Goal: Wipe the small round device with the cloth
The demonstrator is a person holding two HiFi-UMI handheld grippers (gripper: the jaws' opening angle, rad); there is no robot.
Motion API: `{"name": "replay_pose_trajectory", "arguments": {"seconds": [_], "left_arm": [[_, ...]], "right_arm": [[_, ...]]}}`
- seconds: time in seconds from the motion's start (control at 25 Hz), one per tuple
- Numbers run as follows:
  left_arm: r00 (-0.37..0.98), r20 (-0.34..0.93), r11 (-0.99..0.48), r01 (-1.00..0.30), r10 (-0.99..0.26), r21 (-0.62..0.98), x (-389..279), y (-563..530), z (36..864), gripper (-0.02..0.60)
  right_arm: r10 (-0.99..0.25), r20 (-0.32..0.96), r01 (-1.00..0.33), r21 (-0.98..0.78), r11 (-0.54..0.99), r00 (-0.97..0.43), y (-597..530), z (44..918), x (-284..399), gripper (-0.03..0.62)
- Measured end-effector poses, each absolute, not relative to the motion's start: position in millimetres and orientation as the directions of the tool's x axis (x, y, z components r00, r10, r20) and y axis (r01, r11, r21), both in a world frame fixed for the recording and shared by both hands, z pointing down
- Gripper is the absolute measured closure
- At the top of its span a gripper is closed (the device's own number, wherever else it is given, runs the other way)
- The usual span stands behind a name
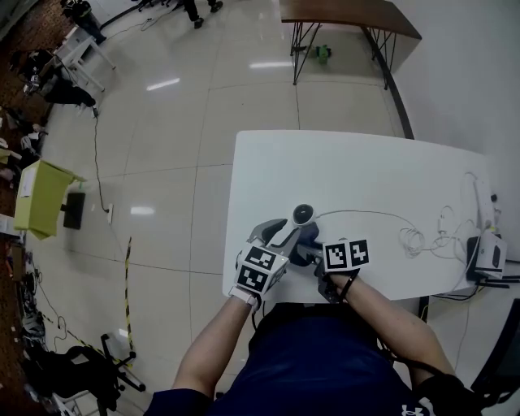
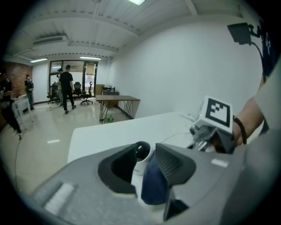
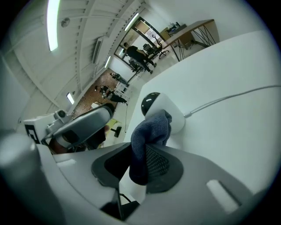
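Note:
The small round device [image 1: 303, 214], white with a black lens dome, is near the front left of the white table [image 1: 366, 162]. My right gripper [image 1: 311, 246] is shut on a dark blue cloth [image 3: 149, 132], and the bunched end of the cloth rests against the device [image 3: 164, 110]. My left gripper [image 1: 284, 230] comes in from the left. In its own view the device [image 2: 141, 153] shows between its fingers, with the cloth [image 2: 153, 184] covering the device's right side. Whether the left pads press on the device is hidden.
A thin white cable [image 1: 366, 213] runs from the device to a tangle of cords [image 1: 422, 240] and a dark box [image 1: 487, 256] at the table's right edge. The table's front edge is right at my body. A wooden desk [image 1: 349, 16] stands far off; people [image 2: 66, 88] walk in the background.

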State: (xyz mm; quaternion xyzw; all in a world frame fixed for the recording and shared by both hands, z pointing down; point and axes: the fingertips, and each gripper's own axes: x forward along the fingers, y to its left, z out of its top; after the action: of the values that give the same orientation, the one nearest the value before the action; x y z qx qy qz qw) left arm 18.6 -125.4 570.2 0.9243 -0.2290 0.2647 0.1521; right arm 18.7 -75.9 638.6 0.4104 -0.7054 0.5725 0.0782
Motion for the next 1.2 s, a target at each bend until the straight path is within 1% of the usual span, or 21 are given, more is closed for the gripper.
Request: {"name": "replay_pose_trajectory", "arguments": {"seconds": [0.28,0.52,0.76,1.0,1.2], "left_arm": [[0.758,0.508,-0.768,-0.586,-0.409,0.257,-2,-126,547,0.446],[0.755,0.511,-0.747,-0.600,-0.411,0.286,-9,-116,543,0.447],[0.736,0.531,-0.718,-0.627,-0.421,0.301,-22,-113,554,0.448],[0.728,0.548,-0.705,-0.635,-0.411,0.316,-23,-106,565,0.448],[0.724,0.561,-0.699,-0.638,-0.401,0.325,-23,-98,572,0.448]], "right_arm": [[-0.569,0.510,-0.672,-0.733,0.105,-0.645,-102,588,28,0.503],[-0.594,0.497,-0.674,-0.731,0.107,-0.633,-129,579,30,0.503],[-0.527,0.548,-0.686,-0.722,0.095,-0.650,-113,607,13,0.502],[-0.416,0.633,-0.723,-0.685,0.094,-0.653,-87,660,5,0.502],[-0.353,0.641,-0.689,-0.725,0.011,-0.681,-75,697,7,0.502]]}}
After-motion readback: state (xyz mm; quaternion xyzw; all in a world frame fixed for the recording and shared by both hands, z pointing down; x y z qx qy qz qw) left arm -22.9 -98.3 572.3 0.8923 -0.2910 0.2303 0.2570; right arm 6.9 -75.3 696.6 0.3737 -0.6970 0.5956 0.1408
